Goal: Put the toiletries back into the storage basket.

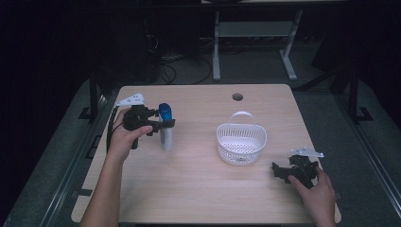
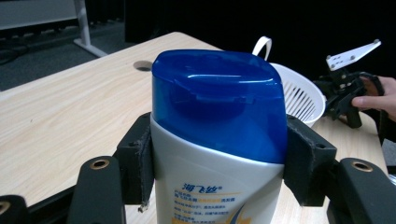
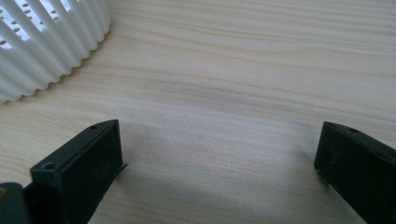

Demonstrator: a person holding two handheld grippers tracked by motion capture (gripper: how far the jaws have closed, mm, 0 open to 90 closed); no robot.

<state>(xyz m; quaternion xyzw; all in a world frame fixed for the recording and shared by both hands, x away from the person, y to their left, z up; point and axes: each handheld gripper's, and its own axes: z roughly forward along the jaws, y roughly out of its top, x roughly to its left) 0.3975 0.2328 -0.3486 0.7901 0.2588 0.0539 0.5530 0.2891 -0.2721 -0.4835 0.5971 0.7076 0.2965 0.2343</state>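
Midway through the job, the left gripper (image 1: 163, 124) has its jaws clamped on the white shampoo bottle (image 1: 166, 135) with the blue cap (image 2: 219, 100), the pads pressing both sides just below the cap in the left gripper view; the bottle stands upright at the left of the tabletop (image 1: 198, 189), and from the high view it cannot be told whether its base rests on the wood or has cleared it. The white slatted basket (image 1: 241, 142) sits near the middle of the tabletop, to the right of the bottle and well apart from it; its handle arches over an interior that looks empty. At the near right, the right gripper (image 1: 279, 171) lies low by the tabletop edge in the person's hand, its jaws standing wide apart with nothing between them, bare wood showing in the gap in the right gripper view; the basket wall (image 3: 46, 42) curves just beyond its left jaw.

Judged from how things lie, the grasp is made and the carry is what remains: the bottle must travel right across open wood, rise over the basket rim and be let go inside; the handle arching over the opening could get in the way. The right gripper looks placed to steady the basket if needed.
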